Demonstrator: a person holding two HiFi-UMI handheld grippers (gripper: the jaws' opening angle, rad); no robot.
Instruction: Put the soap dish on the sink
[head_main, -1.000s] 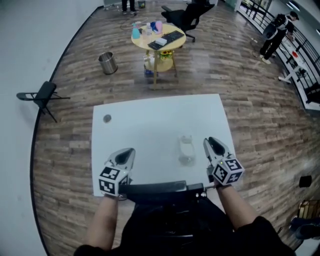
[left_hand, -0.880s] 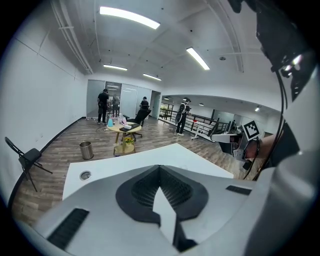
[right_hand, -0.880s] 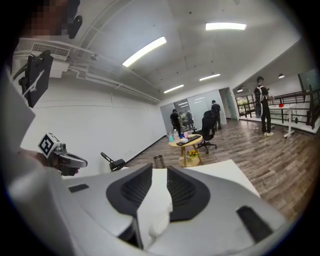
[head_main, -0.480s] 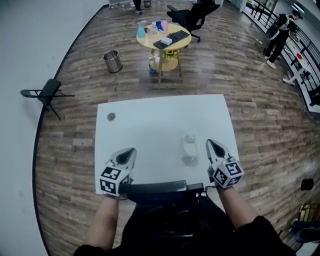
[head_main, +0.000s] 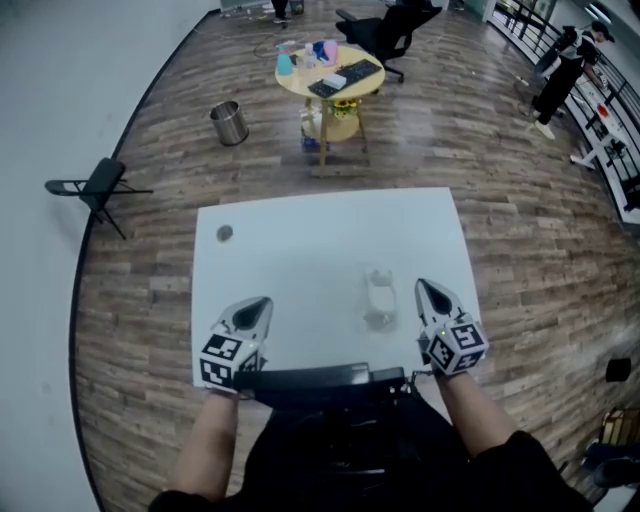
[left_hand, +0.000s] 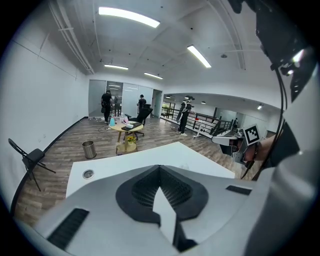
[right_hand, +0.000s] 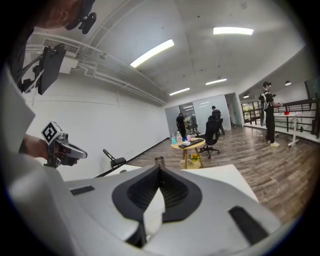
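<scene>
1. The right gripper (head_main: 430, 291) hangs over the near right of the table. Its jaws have just been closing and now meet with nothing between them. The left gripper (head_main: 260, 304), at the near left, also has its jaws together and empty.
2. The soap dish (head_main: 378, 298) lies flat on the white tabletop (head_main: 320, 225). It is just beside the right gripper, at its 9 o'clock, and well apart from the left gripper, at that one's 3 o'clock, so the right hand is clearly nearer. The dish's long axis runs 12 to 6, roughly parallel to the right gripper's jaws.
3. The dish is clear and glassy-looking, an oval with a shallow rim, and probably light and slippery. The tabletop is smooth, matte white.
4. Toward 11 o'clock, near the far left corner, a small round metal fitting (head_main: 224, 233) sits in the tabletop like a drain. If this top stands for the sink, the dish already lies on it. The scene suits a dish just let go as well as one about to be grasped.
</scene>
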